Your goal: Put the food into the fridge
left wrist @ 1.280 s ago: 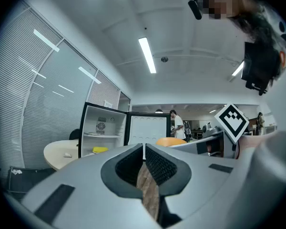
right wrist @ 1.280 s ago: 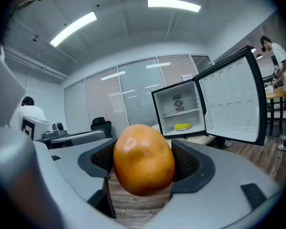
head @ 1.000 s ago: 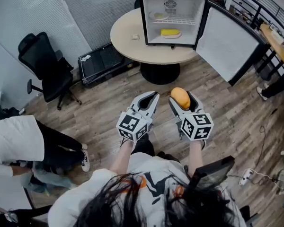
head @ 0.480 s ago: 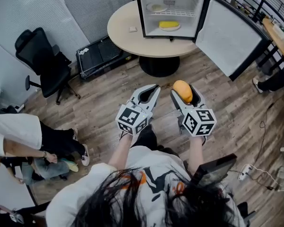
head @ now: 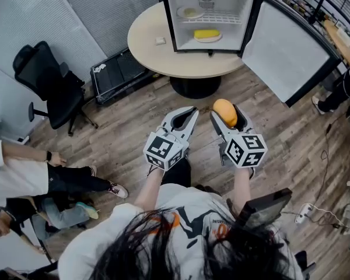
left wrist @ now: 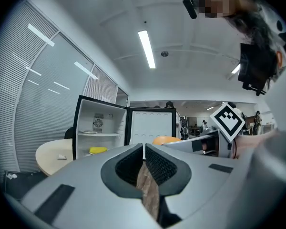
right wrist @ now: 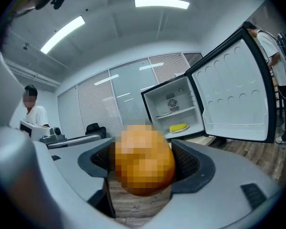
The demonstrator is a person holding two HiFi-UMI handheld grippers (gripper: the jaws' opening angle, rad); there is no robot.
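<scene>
We see a round beige tabletop [head: 186,64] carrying an open mini fridge [head: 227,4] toward its right edge and a small white object [head: 160,41] near its left edge.

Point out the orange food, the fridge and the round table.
orange food [head: 224,112], head view, top side.
fridge [head: 230,2], head view, inner back wall.
round table [head: 144,51], head view, bare top, left part.

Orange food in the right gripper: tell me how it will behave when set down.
The orange food looks rounded, so it will probably roll if released loosely in the fridge. The right gripper holds it by its sides with no visible dent, so it seems fairly firm. Its smooth skin might slip.
</scene>
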